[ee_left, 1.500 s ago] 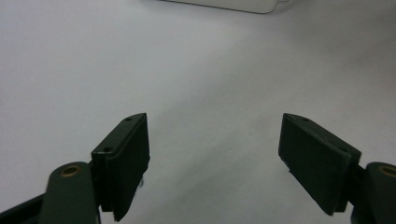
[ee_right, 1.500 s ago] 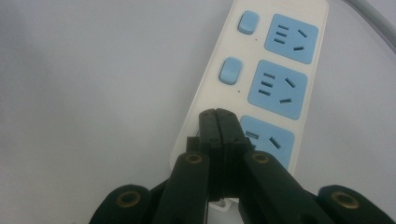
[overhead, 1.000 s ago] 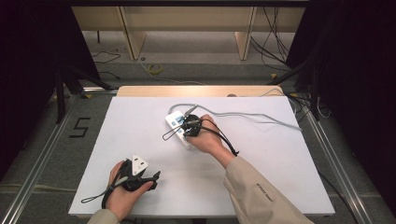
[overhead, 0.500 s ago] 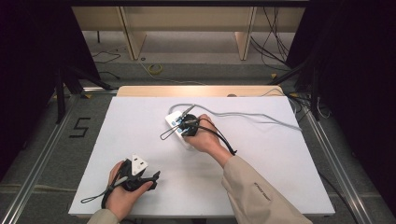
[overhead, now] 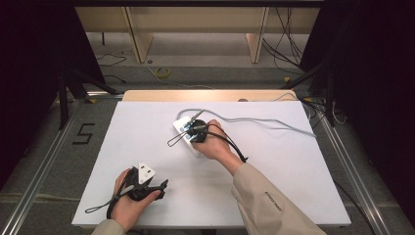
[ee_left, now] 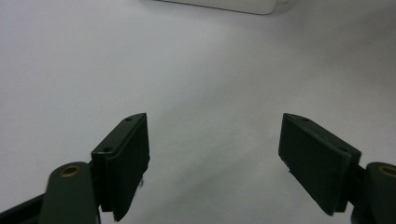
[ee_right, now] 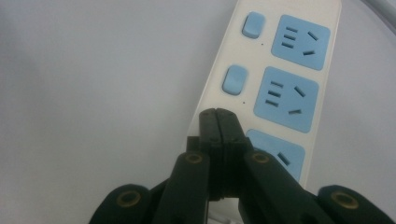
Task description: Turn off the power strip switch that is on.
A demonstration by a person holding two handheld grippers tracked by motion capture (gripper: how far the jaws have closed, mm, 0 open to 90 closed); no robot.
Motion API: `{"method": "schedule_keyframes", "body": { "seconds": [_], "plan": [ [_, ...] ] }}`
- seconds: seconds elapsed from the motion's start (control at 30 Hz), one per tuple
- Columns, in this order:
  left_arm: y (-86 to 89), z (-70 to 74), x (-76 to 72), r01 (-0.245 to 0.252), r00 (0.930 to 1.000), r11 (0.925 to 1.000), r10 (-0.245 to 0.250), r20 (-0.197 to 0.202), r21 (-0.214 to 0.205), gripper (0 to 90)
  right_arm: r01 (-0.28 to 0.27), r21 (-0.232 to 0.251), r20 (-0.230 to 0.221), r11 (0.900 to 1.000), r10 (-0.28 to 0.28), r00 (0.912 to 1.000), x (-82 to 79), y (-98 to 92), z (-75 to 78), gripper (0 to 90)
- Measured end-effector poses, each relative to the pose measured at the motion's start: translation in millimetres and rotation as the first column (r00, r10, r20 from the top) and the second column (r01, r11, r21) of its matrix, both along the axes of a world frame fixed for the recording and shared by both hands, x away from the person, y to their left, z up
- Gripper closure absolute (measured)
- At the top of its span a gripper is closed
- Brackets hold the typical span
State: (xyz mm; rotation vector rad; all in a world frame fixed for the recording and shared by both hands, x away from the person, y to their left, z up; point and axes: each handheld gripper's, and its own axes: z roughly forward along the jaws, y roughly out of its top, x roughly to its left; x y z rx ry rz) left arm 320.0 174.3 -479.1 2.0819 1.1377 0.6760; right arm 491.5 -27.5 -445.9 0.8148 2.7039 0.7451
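**Two grippers at a white table, one pressed to a power strip**

Two hand-held grippers work over a white table (overhead: 293, 176). In the high view the right gripper (overhead: 195, 133) sits just above the middle of the frame, on top of a white power strip (overhead: 182, 125) that lies slanted from upper left to lower right. The right hand (overhead: 215, 147) covers the lower end of that strip. A grey cable (overhead: 274, 125) runs from the strip's top end toward the right edge of the table.

In the right gripper view the two black jaws are pressed flat together with nothing between them, and their joined tip (ee_right: 217, 116) rests over the strip's left edge, right where a third switch would fall below the two pale blue switches (ee_right: 235, 79) seen higher up. Whether the tip actually touches the strip I cannot tell. Blue socket faces (ee_right: 286, 99) line the strip's right half, running up to the upper right of that frame.

Down at the lower left of the high view, the left gripper (overhead: 159, 187) lies low over the table in the left hand (overhead: 128, 203), well apart from the strip. In the left gripper view its jaws stand wide, with only bare tabletop between them, and the strip's white edge (ee_left: 224, 4) shows along the top of the frame.
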Motion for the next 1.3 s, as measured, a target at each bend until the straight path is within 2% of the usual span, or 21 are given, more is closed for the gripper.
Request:
{"method": "schedule_keyframes", "body": {
  "seconds": [0.17, 1.3],
  "plan": [
    [-0.4, -0.1, 0.1, -0.001, 1.0000, 1.0000, 0.001, -0.001, -0.001, 24.5, 0.020, 0.007, -0.008, 0.9998, -0.020, 0.9998, -0.6, 0.2, -0.1, 90.0],
    [-0.5, -0.6, 0.5, -0.001, 1.0000, 1.0000, 0.001, -0.005, 0.004, 24.5, 0.031, 0.015, -0.004, 0.9994, -0.031, 0.9995, -2.5, -0.8, -1.6, 90.0]
  ]
}}
